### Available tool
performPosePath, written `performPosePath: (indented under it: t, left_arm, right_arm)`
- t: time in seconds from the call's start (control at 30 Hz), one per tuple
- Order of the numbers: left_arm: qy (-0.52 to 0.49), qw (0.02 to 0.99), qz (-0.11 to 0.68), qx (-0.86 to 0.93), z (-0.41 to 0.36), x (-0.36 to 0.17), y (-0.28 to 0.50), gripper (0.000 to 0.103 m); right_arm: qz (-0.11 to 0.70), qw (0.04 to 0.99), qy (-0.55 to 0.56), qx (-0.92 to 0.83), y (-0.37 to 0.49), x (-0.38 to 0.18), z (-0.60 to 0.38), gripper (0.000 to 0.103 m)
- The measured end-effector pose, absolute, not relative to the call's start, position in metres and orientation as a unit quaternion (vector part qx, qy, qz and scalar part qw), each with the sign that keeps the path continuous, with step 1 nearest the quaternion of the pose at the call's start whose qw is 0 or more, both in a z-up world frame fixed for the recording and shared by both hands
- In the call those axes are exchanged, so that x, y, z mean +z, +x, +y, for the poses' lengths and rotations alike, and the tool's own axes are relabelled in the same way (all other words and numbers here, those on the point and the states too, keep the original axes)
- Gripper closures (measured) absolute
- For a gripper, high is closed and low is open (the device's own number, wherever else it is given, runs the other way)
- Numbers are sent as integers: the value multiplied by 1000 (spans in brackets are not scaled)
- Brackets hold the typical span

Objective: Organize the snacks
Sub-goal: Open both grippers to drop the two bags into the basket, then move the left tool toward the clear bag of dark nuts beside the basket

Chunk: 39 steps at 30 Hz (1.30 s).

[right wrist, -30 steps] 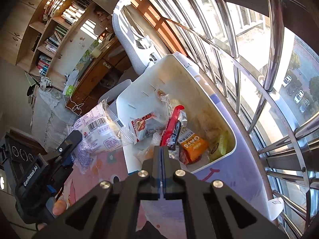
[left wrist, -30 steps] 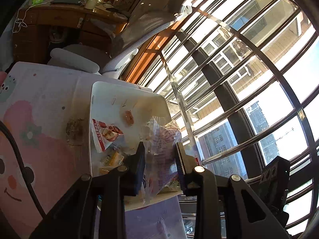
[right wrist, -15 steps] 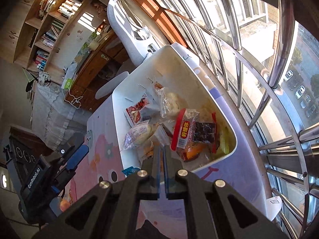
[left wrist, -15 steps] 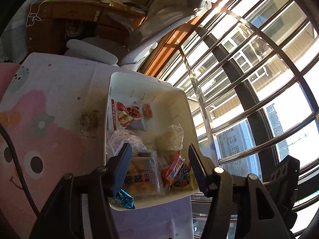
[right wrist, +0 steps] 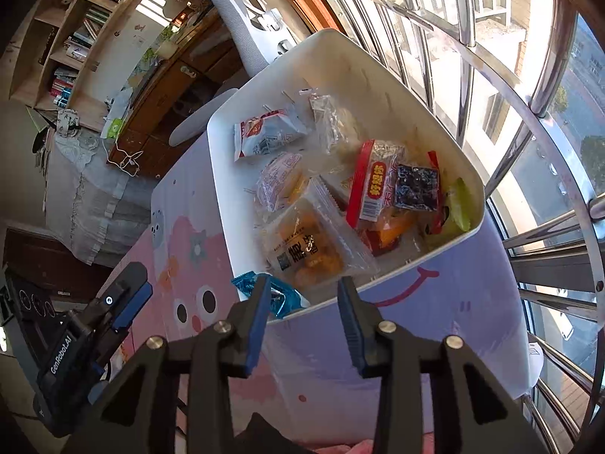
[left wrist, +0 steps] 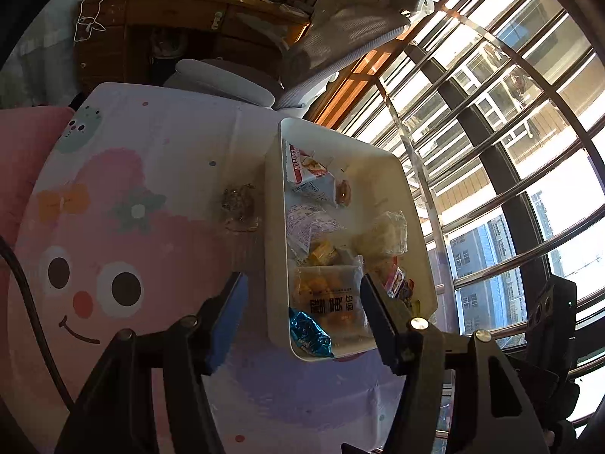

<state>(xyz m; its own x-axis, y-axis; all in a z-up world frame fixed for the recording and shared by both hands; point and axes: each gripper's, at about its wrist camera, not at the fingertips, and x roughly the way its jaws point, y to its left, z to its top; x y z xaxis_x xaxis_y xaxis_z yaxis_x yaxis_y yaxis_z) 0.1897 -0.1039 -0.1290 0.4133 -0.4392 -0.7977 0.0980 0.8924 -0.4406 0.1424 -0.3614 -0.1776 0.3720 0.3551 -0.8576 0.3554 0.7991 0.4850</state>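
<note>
Right wrist view: the snacks lie heaped in the white bin on the worktop by the window bars, a clear pack of yellow pastries nearest and a blue foil packet draped over the near rim. One dark snack sits alone on the cloth, left of the bin. The right gripper hovers just above that rim, jaws opening, nothing between them. The left gripper likewise is opening, empty, straddling the bin's near wall. Best, I'd judge, to take the stray cleanly, pinching its middle.

Black claw arms, blue pads, silver screws
</note>
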Motion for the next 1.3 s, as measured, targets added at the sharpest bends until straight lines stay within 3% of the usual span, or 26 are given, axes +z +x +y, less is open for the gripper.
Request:
performPosePath:
  t: [0.5,0.9,1.3]
  left_arm:
    - [-49,812,536,-227,-38,-121,182,35]
    - [84,794,516,-310,-36,-115,211,25]
    - [131,777,517,-334,-67,-140,265,16]
  right_arm:
    - [547,764,328,-99,101,-184,-292,42]
    - [515,780,313,-166,66,-184,-252,34]
    - [500,813,261,-144,75,-189,-247,30]
